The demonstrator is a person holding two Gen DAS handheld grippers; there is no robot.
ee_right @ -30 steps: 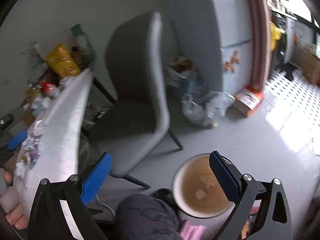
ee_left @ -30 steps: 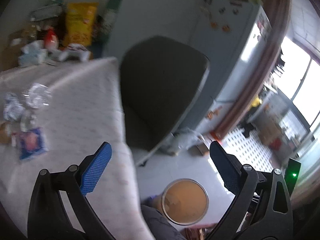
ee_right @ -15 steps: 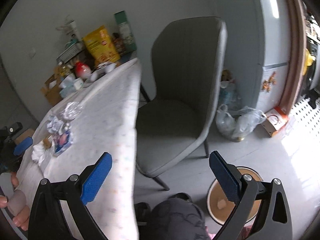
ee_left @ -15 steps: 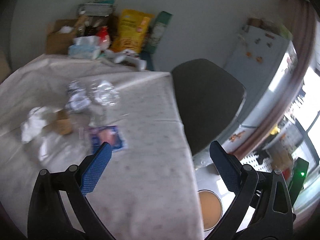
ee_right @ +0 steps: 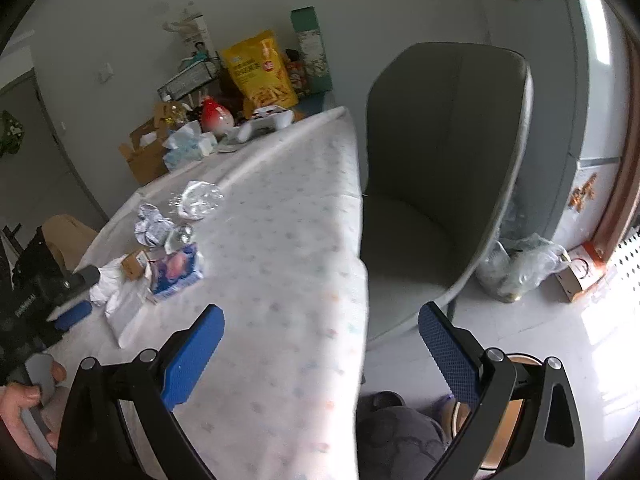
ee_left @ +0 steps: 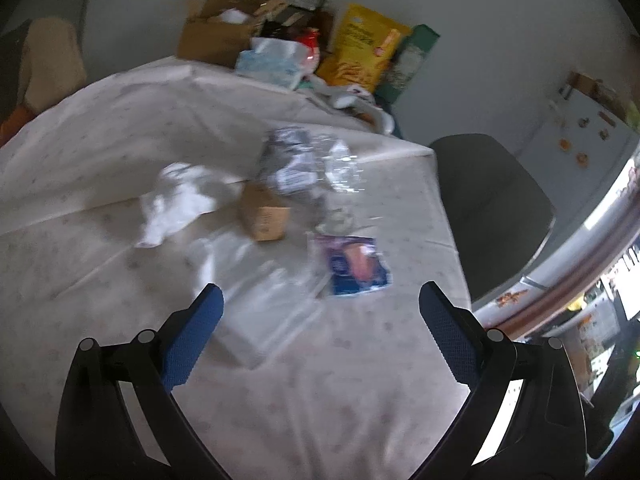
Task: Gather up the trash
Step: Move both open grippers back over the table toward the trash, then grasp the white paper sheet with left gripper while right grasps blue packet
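Note:
Trash lies in a cluster on the white tablecloth (ee_left: pixel 360 400): a blue wrapper (ee_left: pixel 354 266) (ee_right: pixel 176 270), a small brown carton (ee_left: pixel 264 216) (ee_right: pixel 134 264), crumpled white tissue (ee_left: pixel 176 200), a silver crumpled wrapper (ee_left: pixel 290 160) (ee_right: pixel 152 224), clear crumpled plastic (ee_left: pixel 340 164) (ee_right: pixel 196 198) and a flat clear bag (ee_left: pixel 256 312). My left gripper (ee_left: pixel 320 332) hovers open just short of the flat bag and blue wrapper, holding nothing. My right gripper (ee_right: pixel 320 344) is open and empty over the table's right edge. A round bin (ee_right: pixel 500 420) sits on the floor behind its right finger.
A grey chair (ee_right: pixel 448 184) (ee_left: pixel 492 200) stands at the table's right side. Boxes, a yellow snack bag (ee_left: pixel 364 50) (ee_right: pixel 260 70) and tissues crowd the table's far end. Plastic bags (ee_right: pixel 520 264) lie on the floor by the fridge (ee_right: pixel 592 60). A hand (ee_right: pixel 24 412) holds the left gripper.
Both views swung up from the floor bin to the table. The left gripper has moved over the tablecloth toward the trash cluster. Both stayed open.

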